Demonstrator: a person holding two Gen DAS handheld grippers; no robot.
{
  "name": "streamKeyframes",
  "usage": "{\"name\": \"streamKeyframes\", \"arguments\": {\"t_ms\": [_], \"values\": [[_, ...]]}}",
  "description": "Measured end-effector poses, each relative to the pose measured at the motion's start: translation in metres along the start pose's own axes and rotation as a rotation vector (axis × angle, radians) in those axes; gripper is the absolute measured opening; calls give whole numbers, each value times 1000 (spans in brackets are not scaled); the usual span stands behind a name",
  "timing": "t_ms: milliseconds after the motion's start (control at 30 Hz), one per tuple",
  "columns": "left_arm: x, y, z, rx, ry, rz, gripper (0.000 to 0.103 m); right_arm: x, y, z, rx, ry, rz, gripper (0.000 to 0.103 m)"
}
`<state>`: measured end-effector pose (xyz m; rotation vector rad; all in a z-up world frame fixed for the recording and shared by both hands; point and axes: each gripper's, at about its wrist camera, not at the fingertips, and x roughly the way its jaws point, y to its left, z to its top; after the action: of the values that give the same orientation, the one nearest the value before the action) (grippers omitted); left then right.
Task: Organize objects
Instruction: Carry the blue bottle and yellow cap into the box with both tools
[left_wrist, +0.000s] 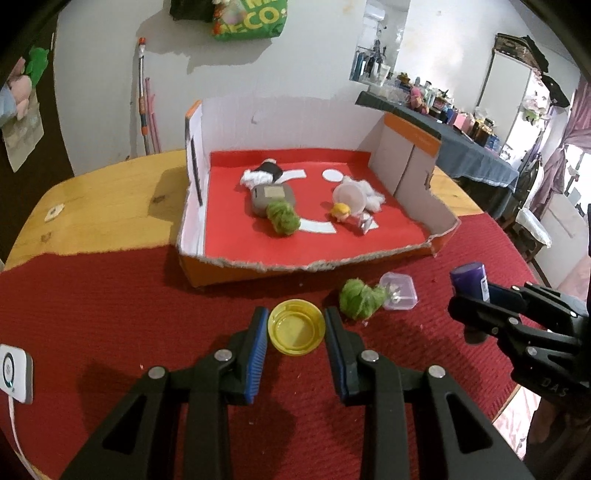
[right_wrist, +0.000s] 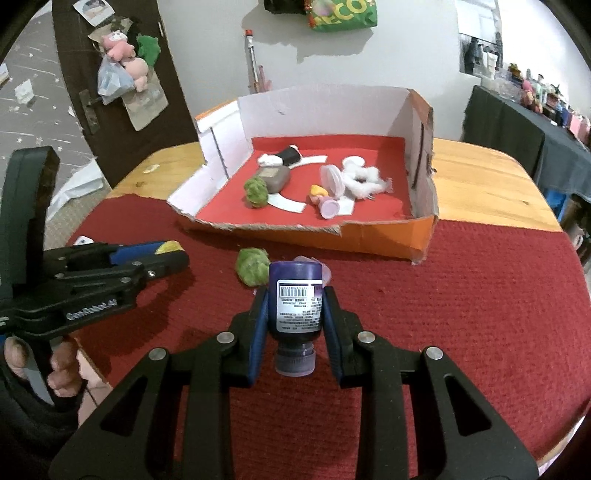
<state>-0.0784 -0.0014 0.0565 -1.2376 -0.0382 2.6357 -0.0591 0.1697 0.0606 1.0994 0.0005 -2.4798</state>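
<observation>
Just in front of the orange cardboard box (right_wrist: 388, 236), my right gripper (right_wrist: 295, 321) has its jaws clamped on a small, rigid, likely light purple bottle (right_wrist: 295, 295) by its labelled middle, while my left gripper (left_wrist: 295, 332) brackets a shallow, slippery-looking yellow lid (left_wrist: 297, 326), contact unclear.

The left hand-held gripper (left_wrist: 296, 330) hovers low over the red-covered surface (left_wrist: 110, 295), its blue-padded fingers (left_wrist: 258, 350) parted on either side of a yellow lid (left_wrist: 296, 326). To the lid's right, the right hand-held gripper (right_wrist: 294, 317) sits clamped on a purple bottle (right_wrist: 295, 299), held cap toward the camera. Bare fingers (right_wrist: 59, 369) wrap the left handle.
</observation>
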Motion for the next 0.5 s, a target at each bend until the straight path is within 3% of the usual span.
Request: {"name": "streamKeyframes", "arguments": {"t_ms": [500], "values": [[8,-4,34,16,-15,-10,32,2,3,35,-41,-22,9,26]]}}
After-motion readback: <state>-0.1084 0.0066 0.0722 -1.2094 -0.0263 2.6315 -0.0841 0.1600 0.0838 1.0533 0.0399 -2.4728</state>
